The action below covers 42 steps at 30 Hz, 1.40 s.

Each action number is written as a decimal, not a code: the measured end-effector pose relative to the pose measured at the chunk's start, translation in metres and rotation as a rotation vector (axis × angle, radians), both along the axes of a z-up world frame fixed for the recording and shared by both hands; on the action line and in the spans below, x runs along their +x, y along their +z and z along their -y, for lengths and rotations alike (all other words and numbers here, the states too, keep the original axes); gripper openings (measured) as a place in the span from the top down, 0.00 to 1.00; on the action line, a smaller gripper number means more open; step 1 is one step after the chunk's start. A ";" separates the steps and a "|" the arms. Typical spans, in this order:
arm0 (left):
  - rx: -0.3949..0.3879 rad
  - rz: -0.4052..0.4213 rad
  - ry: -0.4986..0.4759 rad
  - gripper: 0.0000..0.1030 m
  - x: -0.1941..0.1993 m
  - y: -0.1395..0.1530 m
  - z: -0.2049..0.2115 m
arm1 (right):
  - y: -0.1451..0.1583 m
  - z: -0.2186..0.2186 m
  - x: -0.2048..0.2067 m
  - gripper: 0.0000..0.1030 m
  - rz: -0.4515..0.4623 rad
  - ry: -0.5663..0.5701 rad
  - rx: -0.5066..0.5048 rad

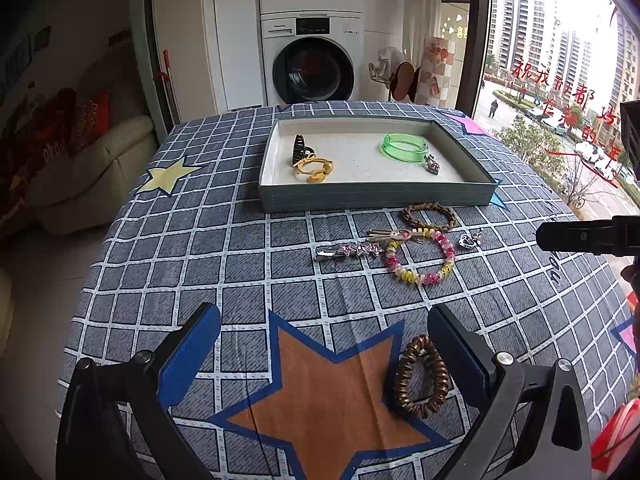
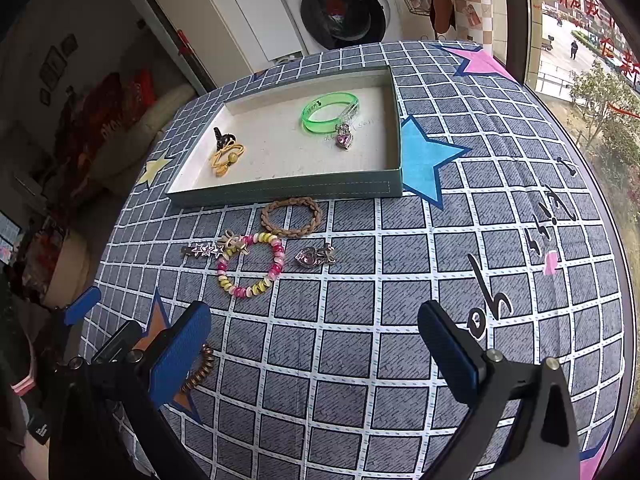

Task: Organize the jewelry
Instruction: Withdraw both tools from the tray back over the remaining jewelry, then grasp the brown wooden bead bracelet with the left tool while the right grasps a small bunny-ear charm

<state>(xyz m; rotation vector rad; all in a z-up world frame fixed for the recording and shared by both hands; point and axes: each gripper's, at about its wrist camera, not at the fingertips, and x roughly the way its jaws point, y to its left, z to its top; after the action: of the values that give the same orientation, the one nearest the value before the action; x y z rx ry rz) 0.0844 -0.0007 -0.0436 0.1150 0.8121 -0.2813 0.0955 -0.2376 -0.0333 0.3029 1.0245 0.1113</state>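
Left gripper (image 1: pixel 324 344) gapes empty, a brown coil hair tie (image 1: pixel 420 376) by its right finger; right gripper (image 2: pixel 314 340) spread wide, empty. Only the left view shows that tie whole. Beaded bracelet (image 2: pixel 250 266) lies before the tray (image 2: pixel 280 192) on checked cloth (image 2: pixel 360 360); a washer (image 1: pixel 312 68) stands behind

Green bangle (image 1: pixel 404 146), pink-yellow beaded bracelet (image 1: pixel 420 258), seemingly bronze coil tie (image 1: pixel 421 376), blue-grey checked cloth (image 1: pixel 248 240).

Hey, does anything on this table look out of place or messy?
Nothing is damaged or spilled. The brown spiral hair tie lies alone by the left gripper, apart from the cluster near the tray.
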 end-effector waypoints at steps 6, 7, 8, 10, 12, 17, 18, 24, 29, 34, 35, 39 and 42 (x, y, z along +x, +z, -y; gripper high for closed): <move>-0.012 -0.019 -0.006 0.00 -0.013 -0.006 0.000 | -0.008 -0.005 -0.013 0.00 -0.016 0.013 -0.026; -0.014 -0.024 -0.009 0.00 -0.014 -0.007 0.001 | -0.009 -0.006 -0.015 0.00 -0.020 0.016 -0.032; -0.017 -0.030 -0.013 0.00 -0.016 -0.008 0.001 | -0.011 -0.006 -0.016 0.00 -0.023 0.017 -0.038; -0.021 -0.042 -0.022 0.00 -0.020 -0.011 0.003 | -0.014 -0.008 -0.019 0.00 -0.029 0.019 -0.048; -0.020 -0.049 -0.036 0.00 -0.023 -0.014 0.007 | -0.017 -0.008 -0.021 0.00 -0.034 0.021 -0.056; -0.002 -0.063 -0.065 0.00 -0.027 -0.021 0.016 | -0.021 -0.008 -0.022 0.00 -0.037 0.026 -0.095; -0.002 -0.068 -0.069 0.00 -0.027 -0.022 0.018 | -0.022 -0.009 -0.022 0.00 -0.037 0.027 -0.098; 0.028 -0.085 -0.084 0.00 -0.025 -0.031 0.031 | -0.030 -0.006 -0.013 0.00 -0.047 0.022 -0.112; 0.035 -0.091 -0.080 0.00 -0.023 -0.036 0.038 | -0.036 -0.008 -0.002 0.00 -0.052 0.023 -0.127; 0.042 -0.097 -0.076 0.00 -0.020 -0.041 0.042 | -0.042 -0.016 0.008 0.07 -0.057 0.048 -0.170; 0.043 -0.100 -0.076 0.00 -0.020 -0.041 0.042 | -0.044 -0.017 0.011 0.08 -0.059 0.053 -0.177; 0.054 -0.111 -0.073 0.00 -0.017 -0.045 0.044 | -0.048 -0.020 0.018 0.10 -0.056 0.062 -0.205; 0.055 -0.111 -0.075 0.00 -0.016 -0.047 0.044 | -0.048 -0.020 0.023 0.13 -0.051 0.055 -0.210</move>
<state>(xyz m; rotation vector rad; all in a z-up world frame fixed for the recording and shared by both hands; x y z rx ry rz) 0.0682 -0.0446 -0.0901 0.1827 0.9271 -0.3388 0.1186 -0.2180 -0.0809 0.0869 1.0853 0.0458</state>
